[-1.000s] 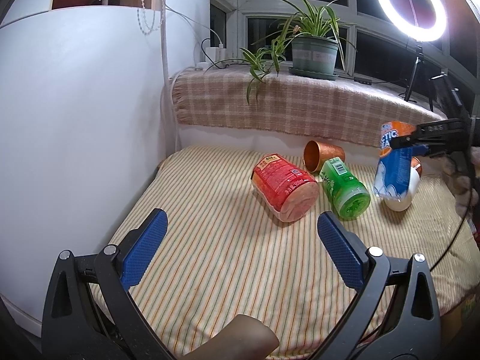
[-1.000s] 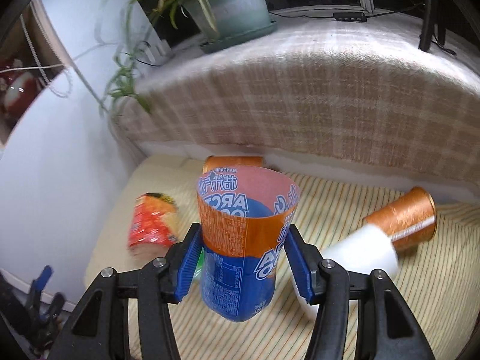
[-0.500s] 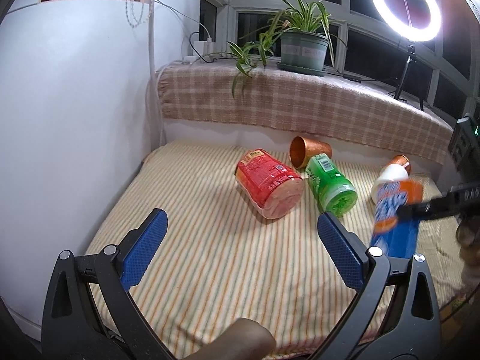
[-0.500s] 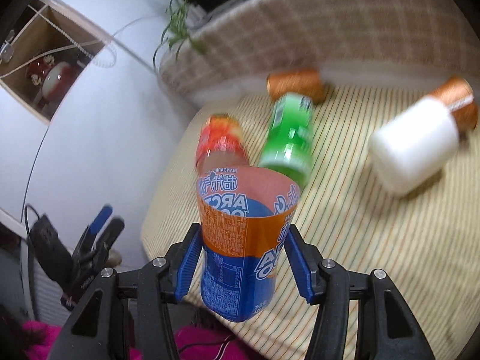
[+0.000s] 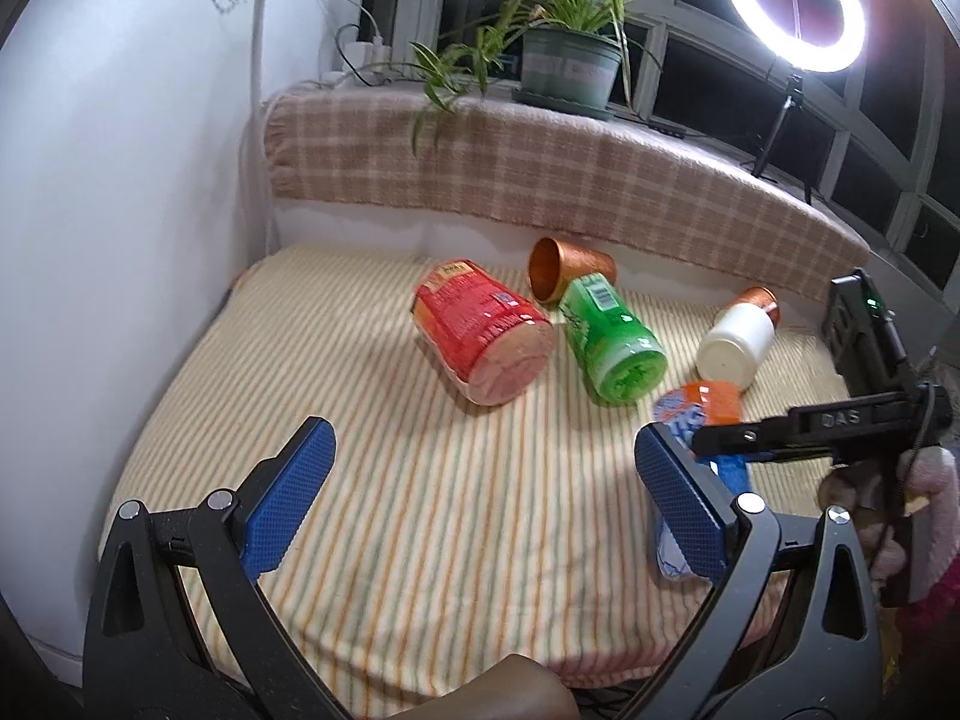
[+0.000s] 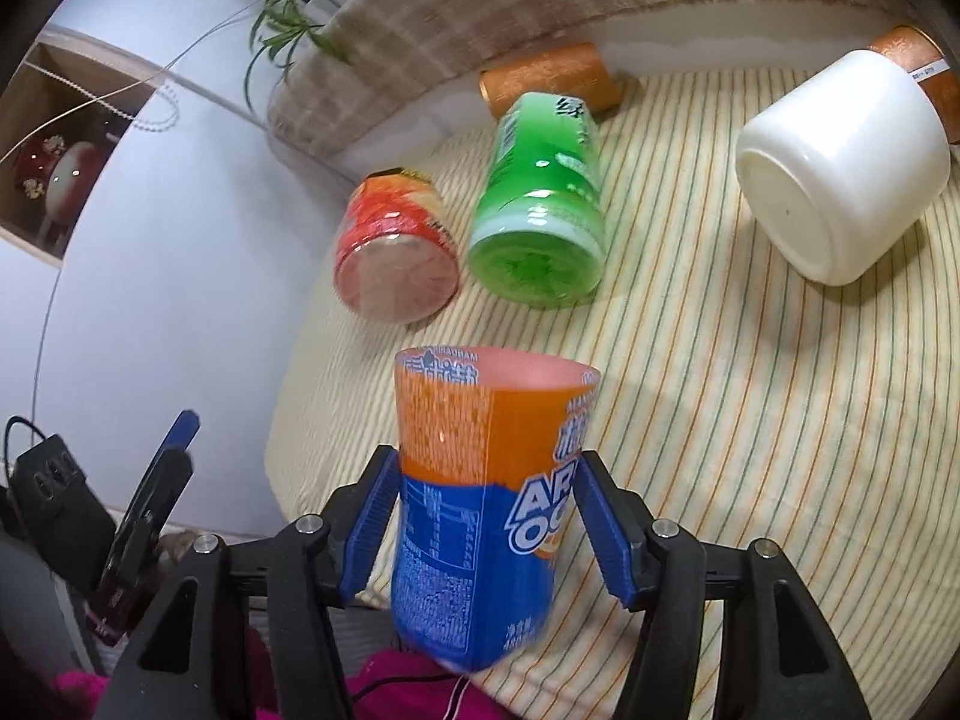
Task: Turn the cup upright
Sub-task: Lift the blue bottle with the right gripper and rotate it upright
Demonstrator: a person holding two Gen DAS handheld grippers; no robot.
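My right gripper (image 6: 486, 516) is shut on an orange-and-blue cup (image 6: 480, 510), its open mouth up and away from me, near the striped mat's front right. In the left wrist view the same cup (image 5: 702, 420) stands low at the mat's right front, held by the right gripper (image 5: 750, 438). My left gripper (image 5: 480, 504) is open and empty above the mat's front. A red cup (image 5: 483, 339), a green cup (image 5: 609, 339), a copper cup (image 5: 567, 270) and a white cup (image 5: 738, 342) lie on their sides.
The striped mat (image 5: 390, 480) ends at a white wall (image 5: 120, 210) on the left and a checked ledge (image 5: 540, 174) behind. A potted plant (image 5: 567, 69) and a ring light (image 5: 792, 0) stand on the ledge. A second copper cup (image 5: 759, 300) lies behind the white one.
The right gripper has carried the orange-and-blue cup down and toward the mat's front right, turning it mouth up. The left gripper has stayed open and shifted its view slightly.
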